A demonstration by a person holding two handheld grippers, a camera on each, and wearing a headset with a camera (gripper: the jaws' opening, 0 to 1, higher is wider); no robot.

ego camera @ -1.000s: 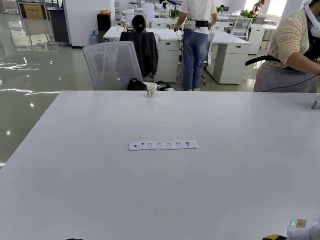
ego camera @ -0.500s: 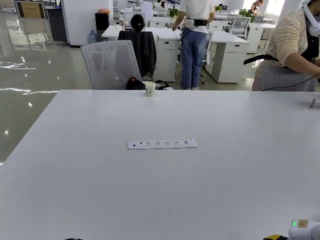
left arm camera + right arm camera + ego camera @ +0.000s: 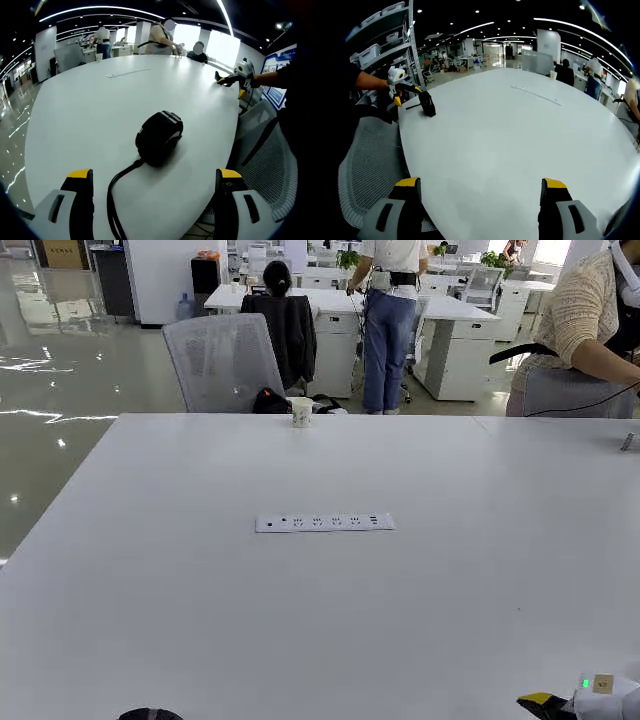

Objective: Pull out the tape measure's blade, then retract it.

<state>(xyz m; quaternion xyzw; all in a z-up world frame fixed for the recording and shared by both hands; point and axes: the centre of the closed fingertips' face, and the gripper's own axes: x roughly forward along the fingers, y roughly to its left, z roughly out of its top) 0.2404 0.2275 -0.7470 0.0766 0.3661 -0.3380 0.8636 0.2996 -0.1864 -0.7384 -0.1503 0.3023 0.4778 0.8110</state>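
The tape measure (image 3: 159,136) sits on the worktop (image 3: 90,115) at the near left edge, right in front of your left gripper (image 3: 154,176). The jaws there are spread wide and touching nothing. Your right gripper (image 3: 481,183) is over at the near right with its jaws spread too, well apart from the tape measure and holding nothing.

Handling-wise, I'd guess the black case is hard, rounded and a bit hefty, so on that slick white surface it'll probably skate away if you nudge it rather than clamp it. Squeeze it across the two flat sides, not over the curved rim where the jaws would slip. The strap (image 3: 109,197) trailing toward you looks floppy, so it's no good as a grip and could snag a jaw.

I can't make out the blade tip from here. The blade should be thin, springy steel, so pinch the end hook with the other jaws, pull straight, and ease it back so it doesn't whip.
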